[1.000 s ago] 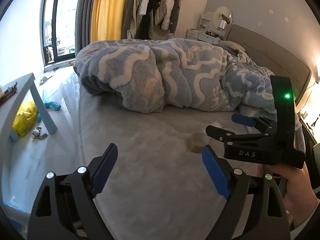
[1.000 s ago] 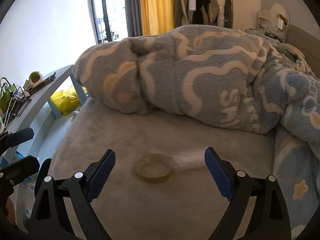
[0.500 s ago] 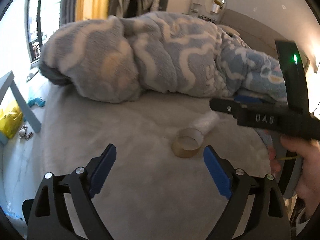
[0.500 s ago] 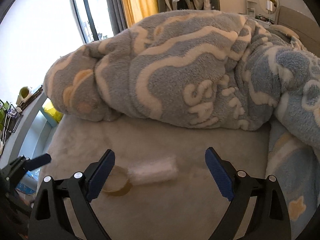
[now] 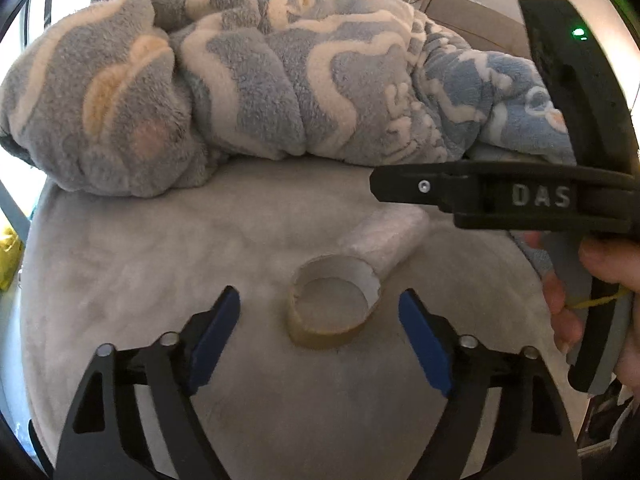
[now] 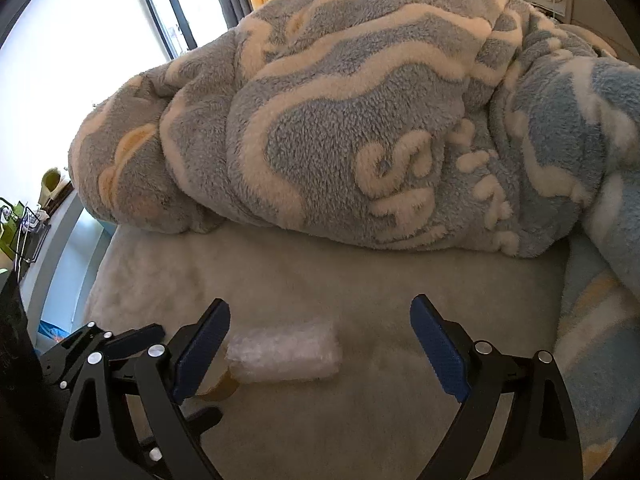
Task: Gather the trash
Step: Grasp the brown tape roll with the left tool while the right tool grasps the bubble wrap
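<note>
An empty brown tape roll core (image 5: pixel 333 305) lies on the grey bed sheet (image 5: pixel 140 264), touching a small roll of white bubble wrap (image 5: pixel 386 236). My left gripper (image 5: pixel 320 326) is open, its blue pads on either side of the tape core, just short of it. My right gripper (image 6: pixel 320 344) is open over the bubble wrap (image 6: pixel 285 354), which lies near its left pad; the tape core (image 6: pixel 218 386) is mostly hidden behind that pad. The right gripper's body (image 5: pixel 520 196) crosses the right of the left wrist view.
A bunched blue-grey fleece blanket (image 5: pixel 248 80) (image 6: pixel 360 120) fills the bed behind the trash. A grey shelf with clutter (image 6: pixel 36 216) stands left of the bed. A yellow bag (image 5: pixel 8 252) lies on the floor at far left.
Both grippers have moved forward and lower toward the bed. The tape core now sits between the left pads, and the bubble wrap has come between the right pads.
</note>
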`<state>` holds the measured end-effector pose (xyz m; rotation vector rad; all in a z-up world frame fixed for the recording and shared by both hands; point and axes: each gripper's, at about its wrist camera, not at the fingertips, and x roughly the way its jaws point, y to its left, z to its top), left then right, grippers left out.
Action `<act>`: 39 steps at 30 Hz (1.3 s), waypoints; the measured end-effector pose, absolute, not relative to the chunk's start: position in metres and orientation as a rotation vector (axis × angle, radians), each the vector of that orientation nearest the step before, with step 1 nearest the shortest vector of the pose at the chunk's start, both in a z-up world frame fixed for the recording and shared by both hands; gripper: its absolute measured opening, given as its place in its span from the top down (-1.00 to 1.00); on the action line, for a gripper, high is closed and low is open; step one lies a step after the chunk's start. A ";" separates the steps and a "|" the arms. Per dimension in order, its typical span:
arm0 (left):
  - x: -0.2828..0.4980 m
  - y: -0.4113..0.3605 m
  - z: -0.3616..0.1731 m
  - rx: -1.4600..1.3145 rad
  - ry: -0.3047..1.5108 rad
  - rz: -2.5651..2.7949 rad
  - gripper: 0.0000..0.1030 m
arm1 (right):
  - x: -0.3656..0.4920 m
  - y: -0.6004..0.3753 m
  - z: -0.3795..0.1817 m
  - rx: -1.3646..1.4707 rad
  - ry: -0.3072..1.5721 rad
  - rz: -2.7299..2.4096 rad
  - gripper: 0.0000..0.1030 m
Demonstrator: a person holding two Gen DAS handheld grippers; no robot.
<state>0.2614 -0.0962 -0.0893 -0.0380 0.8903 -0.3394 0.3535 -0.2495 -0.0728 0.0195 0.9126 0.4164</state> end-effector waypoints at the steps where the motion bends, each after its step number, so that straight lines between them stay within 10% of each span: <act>1: 0.265 -0.096 -0.092 -0.047 0.899 -0.333 -0.45 | 0.354 -0.249 -0.072 0.020 0.913 0.420 -0.80; 10: 0.266 -0.092 -0.089 -0.101 0.890 -0.360 0.05 | 0.358 -0.243 -0.076 0.025 0.932 0.441 -0.79; 36: 0.236 -0.040 -0.062 -0.123 0.857 -0.287 0.05 | 0.342 -0.186 -0.095 -0.155 0.972 0.367 -0.79; 39: 0.229 -0.031 -0.055 -0.128 0.849 -0.285 0.05 | 0.336 -0.175 -0.097 -0.229 0.965 0.340 -0.29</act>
